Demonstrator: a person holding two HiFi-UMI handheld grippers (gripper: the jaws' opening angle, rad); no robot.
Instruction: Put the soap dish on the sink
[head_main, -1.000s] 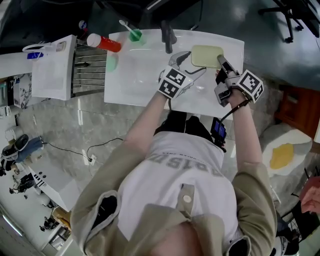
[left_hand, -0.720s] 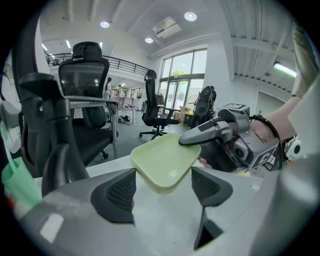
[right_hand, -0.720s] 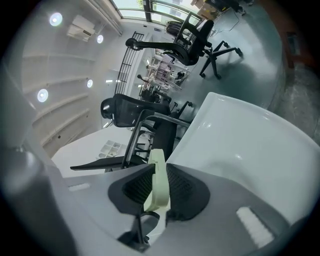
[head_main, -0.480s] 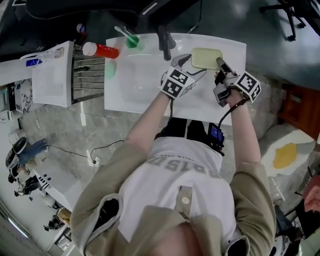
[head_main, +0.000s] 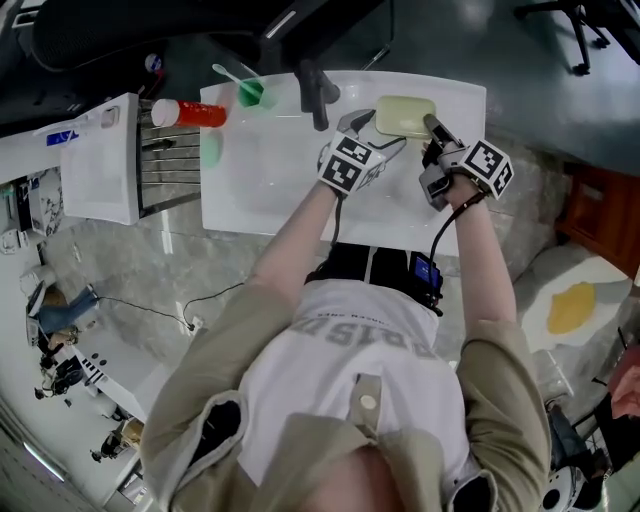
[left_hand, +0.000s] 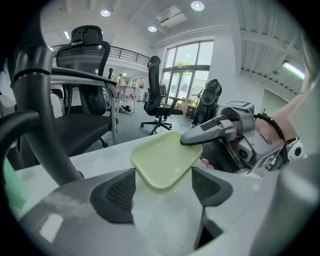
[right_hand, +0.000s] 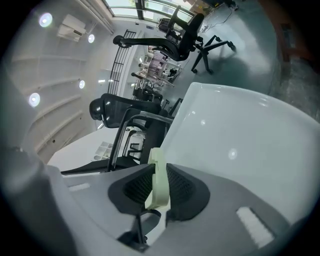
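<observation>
Jaws of our right gripper (head_main: 431, 124) clamped on the soap dish (head_main: 403, 116) edge, left gripper (head_main: 378, 135) jaws apart just beside it, both at the far rim of the sink (head_main: 260, 170)

The sink (head_main: 262, 185) bears a green cup (head_main: 250, 94) and faucet (head_main: 316, 88).

Overhead and close gripper views share soap dish (head_main: 405, 117).
</observation>
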